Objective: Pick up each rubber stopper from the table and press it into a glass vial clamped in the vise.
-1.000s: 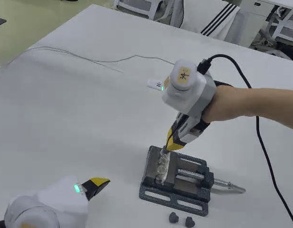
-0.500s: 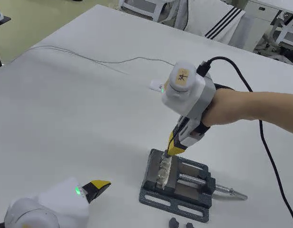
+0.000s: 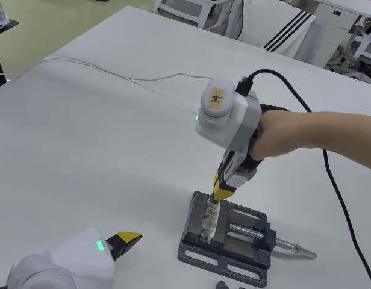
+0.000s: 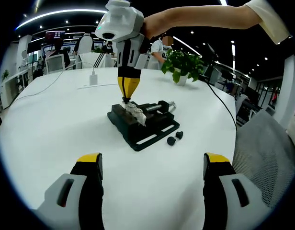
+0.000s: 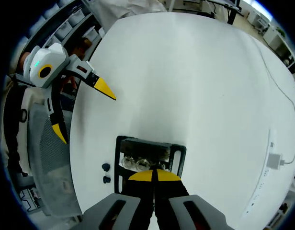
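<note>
**Right claw clenched over clamped vials; two stoppers loose on counter**

The glass vials [image 3: 208, 220] stand in a short row, clamped upright between the jaws of a dark grey vise [image 3: 196, 255]. The vise sits flat on the white counter [image 3: 83, 138], and its screw handle points away from the vials along the counter. The vials are clear. Their exact number cannot be told.

The right claw [image 3: 220, 194] points steeply down at the end of the row that lies farther off in the head view. Its yellow tips are clenched together at the mouth of the end vial. Whether anything is pinched between them cannot be told. A hand [image 3: 282, 132] grips the claw's white body from the right. On top of that body is a round tan sticker [image 3: 217, 98] bearing a dark handwritten mark, too small to read. A black cable [image 3: 330, 180] runs from the body and down across the counter.

Two dark rubber stoppers [image 4: 171, 141] lie side by side on the counter, just beside the vise base. They are apart from the base and touched by neither claw.

The left claw [image 4: 152, 165] is released, its jaws wide apart with nothing between them. It is held low over bare counter, well apart from the vise. A green light shows on its body in the head view.

Farther off, a white charger [image 4: 93, 79] lies on the counter, and a thin white cable [image 3: 113, 73] trails across the surface. In the left gripper view a potted plant [image 4: 183, 64] stands beyond the vise.
</note>
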`<state>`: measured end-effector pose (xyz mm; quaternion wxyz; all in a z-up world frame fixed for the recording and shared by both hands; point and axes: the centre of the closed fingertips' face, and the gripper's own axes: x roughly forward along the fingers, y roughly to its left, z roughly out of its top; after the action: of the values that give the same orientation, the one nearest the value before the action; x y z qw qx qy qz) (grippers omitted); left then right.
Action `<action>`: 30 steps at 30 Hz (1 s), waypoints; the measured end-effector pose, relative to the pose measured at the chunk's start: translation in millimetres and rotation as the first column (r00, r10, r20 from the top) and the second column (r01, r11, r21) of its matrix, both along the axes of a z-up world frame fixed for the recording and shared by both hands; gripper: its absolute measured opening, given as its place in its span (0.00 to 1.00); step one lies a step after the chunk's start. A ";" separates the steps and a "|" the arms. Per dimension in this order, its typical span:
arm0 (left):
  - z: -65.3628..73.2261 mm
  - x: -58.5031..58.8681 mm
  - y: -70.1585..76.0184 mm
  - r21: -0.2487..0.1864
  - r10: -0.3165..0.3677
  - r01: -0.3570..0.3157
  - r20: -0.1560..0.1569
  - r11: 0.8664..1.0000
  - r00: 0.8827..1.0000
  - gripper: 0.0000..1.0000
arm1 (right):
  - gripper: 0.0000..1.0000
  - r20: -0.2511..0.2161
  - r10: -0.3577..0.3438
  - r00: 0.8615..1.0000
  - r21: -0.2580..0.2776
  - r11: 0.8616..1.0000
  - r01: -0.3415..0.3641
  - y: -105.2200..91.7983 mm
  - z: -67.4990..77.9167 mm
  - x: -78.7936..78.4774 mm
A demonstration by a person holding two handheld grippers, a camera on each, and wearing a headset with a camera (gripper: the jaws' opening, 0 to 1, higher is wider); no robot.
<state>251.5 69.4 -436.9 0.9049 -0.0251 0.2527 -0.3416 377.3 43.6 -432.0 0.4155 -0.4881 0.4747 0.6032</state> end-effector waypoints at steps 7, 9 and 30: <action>-0.3 0.8 0.4 0.001 0.002 -0.002 -0.002 1.000 1.000 0.85 | 0.00 -0.017 -0.047 0.999 -0.014 0.999 0.047 -2.0 -1.0 3.2; -0.1 0.8 0.3 0.002 0.002 -0.002 -0.003 1.000 1.000 0.85 | 0.00 -0.017 -0.039 0.999 -0.017 0.999 0.039 -2.4 -1.2 2.5; 18.5 -1.3 8.2 0.030 0.007 -0.008 0.032 1.000 0.999 0.84 | 0.00 0.040 0.070 0.997 0.049 0.996 -0.072 -3.2 -0.4 0.8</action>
<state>250.3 77.6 -418.3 0.9104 -0.0069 0.2432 -0.3345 378.1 40.4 -432.5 0.4149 -0.5054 0.4339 0.6198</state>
